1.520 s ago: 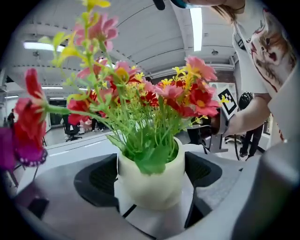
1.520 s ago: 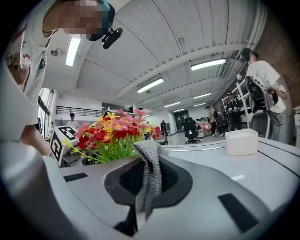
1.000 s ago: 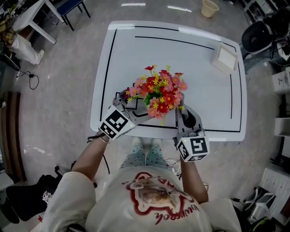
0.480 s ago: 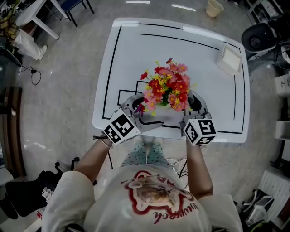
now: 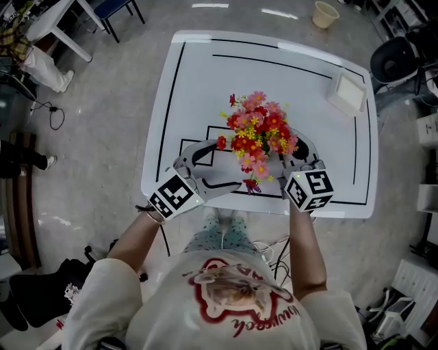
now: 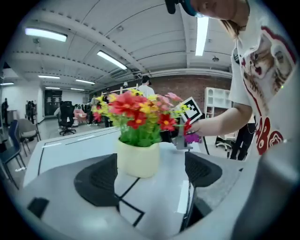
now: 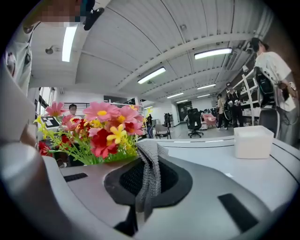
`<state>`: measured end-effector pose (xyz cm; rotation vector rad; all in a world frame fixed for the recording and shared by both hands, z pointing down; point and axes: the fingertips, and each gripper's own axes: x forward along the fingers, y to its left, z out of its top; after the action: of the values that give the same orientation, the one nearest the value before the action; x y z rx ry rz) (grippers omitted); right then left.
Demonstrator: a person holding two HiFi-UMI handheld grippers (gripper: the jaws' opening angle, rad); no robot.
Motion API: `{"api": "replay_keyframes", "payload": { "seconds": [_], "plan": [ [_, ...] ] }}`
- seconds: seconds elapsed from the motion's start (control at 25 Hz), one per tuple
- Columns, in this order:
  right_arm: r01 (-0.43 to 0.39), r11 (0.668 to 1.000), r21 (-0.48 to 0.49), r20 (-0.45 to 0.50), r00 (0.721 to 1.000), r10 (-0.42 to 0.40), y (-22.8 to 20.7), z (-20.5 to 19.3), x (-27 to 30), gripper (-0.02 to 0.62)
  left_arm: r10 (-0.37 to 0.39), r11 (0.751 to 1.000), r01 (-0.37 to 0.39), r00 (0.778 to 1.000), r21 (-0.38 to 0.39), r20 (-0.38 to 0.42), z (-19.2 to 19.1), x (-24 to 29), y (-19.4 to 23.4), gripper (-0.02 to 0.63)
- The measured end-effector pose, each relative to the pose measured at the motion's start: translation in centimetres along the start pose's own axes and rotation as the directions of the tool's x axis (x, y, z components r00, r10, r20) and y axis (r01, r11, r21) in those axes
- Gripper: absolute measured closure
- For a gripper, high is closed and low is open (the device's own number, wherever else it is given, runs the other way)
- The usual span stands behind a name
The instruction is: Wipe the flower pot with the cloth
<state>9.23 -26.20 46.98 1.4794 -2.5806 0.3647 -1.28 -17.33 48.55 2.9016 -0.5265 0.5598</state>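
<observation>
In the head view a white surface (image 5: 205, 82) marked with black lines carries a bunch of red, pink and yellow flowers (image 5: 260, 133), standing near its front edge. The blooms cover whatever they stand in. The left hand-held gripper (image 5: 219, 167) reaches in from the left of the flowers with its two jaws spread. The right hand-held gripper (image 5: 301, 164) sits just beside them on the right, its marker cube facing up. A white box (image 5: 349, 92) lies well apart, at the far right corner of the surface. A beige cup (image 5: 326, 12) stands on the floor beyond the surface.

In the left gripper view the jaws stand wide apart with nothing clamped. The cream flower pot (image 6: 138, 159) stands upright on the surface just ahead of the gap, closer to the left pad (image 6: 98, 180). I cannot tell whether the pot touches that pad. Green stems and the flowers rise from the pot. Beyond them the other hand-held gripper's marker cube (image 6: 191, 110) shows, with the person's hand (image 6: 206, 126) behind it.

In the right gripper view the jaws are closed on a grey knitted cloth (image 7: 149, 159), which stands up in a folded ridge from between the dark pads. The flowers fill the left of this view, near the cloth. The white box rests on the surface to the right.
</observation>
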Motion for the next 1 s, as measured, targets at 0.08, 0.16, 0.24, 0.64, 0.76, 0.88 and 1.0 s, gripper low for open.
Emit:
{"api": "replay_keyframes", "payload": {
  "seconds": [0.08, 0.16, 0.24, 0.64, 0.76, 0.88, 1.0],
  "plan": [
    [0.000, 1.000, -0.020, -0.008, 1.000, 0.000, -0.9, 0.2, 0.4, 0.586, 0.037, 0.999, -0.036, 0.999, 0.037, -0.039, -0.2, -0.5, 3.1, 0.146],
    [-0.003, 0.999, -0.047, -0.025, 1.000, 0.002, -1.8, 0.3, 1.2, 0.586, 0.037, 0.991, -0.024, 0.994, 0.132, -0.102, -0.1, 0.0, 5.6, 0.146],
    [-0.020, 0.998, -0.059, -0.038, 0.999, 0.018, -2.0, 0.3, 1.8, 0.586, 0.005, 0.970, 0.034, 0.987, 0.242, -0.160, 0.2, 1.3, 7.2, 0.146],
    [-0.138, 0.989, -0.046, -0.128, 0.983, 0.131, -0.9, -1.2, 3.8, 0.586, -0.211, 0.902, 0.318, 0.914, 0.292, -0.345, 0.6, 4.8, 8.5, 0.146],
    [-0.199, 0.978, -0.061, -0.122, 0.974, 0.190, 0.4, -0.7, 4.8, 0.587, -0.231, 0.907, 0.326, 0.914, 0.266, -0.333, 0.0, 4.1, 6.3, 0.146],
    [-0.284, 0.959, -0.027, -0.084, 0.956, 0.281, 2.6, 0.1, 6.0, 0.586, -0.173, 0.942, 0.239, 0.947, 0.234, -0.270, 0.0, 3.3, 4.2, 0.146],
    [-0.323, 0.946, -0.038, -0.070, 0.945, 0.320, 3.5, 0.6, 6.5, 0.586, -0.109, 0.974, 0.144, 0.974, 0.176, -0.198, 0.4, 2.8, 2.2, 0.146]
  ]
}}
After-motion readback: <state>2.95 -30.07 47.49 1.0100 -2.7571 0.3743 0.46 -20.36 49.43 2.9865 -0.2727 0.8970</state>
